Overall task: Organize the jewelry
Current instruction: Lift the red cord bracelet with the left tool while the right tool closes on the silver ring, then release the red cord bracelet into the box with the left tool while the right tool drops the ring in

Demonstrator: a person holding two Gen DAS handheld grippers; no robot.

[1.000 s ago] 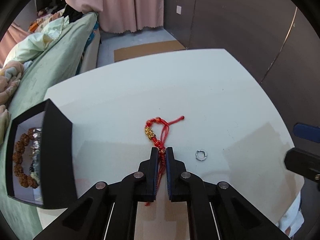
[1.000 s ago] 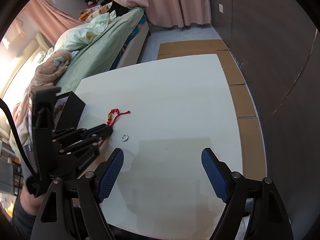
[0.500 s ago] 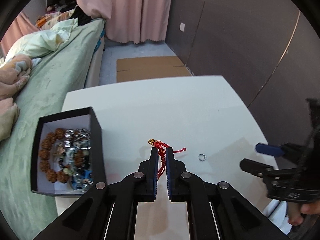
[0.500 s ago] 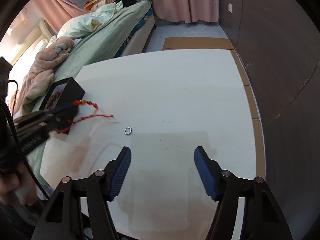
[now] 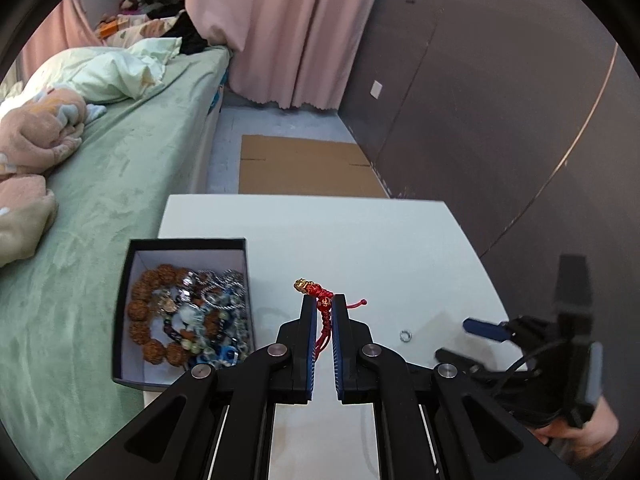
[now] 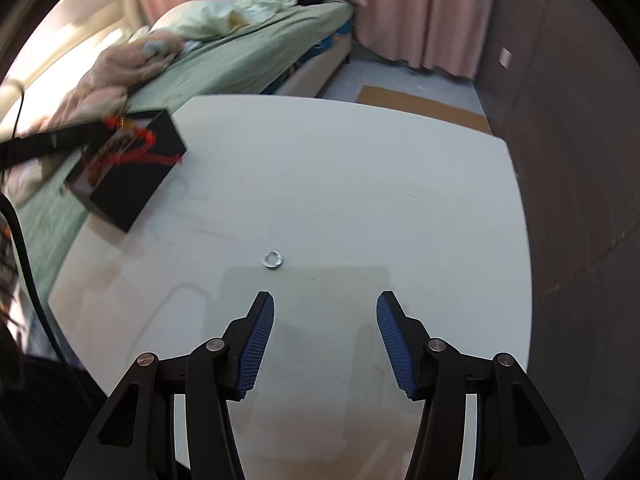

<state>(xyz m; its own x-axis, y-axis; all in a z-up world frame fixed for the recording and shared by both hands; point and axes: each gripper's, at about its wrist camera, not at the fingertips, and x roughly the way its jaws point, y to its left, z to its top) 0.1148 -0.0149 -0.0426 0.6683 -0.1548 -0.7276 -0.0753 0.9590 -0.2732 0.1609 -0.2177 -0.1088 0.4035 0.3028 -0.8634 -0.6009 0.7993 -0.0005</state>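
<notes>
Black box (image 5: 182, 312) sits at the left edge of the white surface (image 5: 360, 240), beside the green bed (image 5: 100, 200); it's packed with bead bracelets (image 5: 188, 316). Just right of it, left gripper (image 5: 324, 300) fingers are clamped almost fully closed on the red cord bracelet (image 5: 323, 308), gold charm (image 5: 303, 285) poking past the tips, bracelet lifted clear of the surface. Small silver ring (image 6: 273, 259) lies loose on the surface, further right. Right gripper (image 6: 325, 308) hovers just short of the ring, fingers about half open and closing, nothing between them, ring not touched
</notes>
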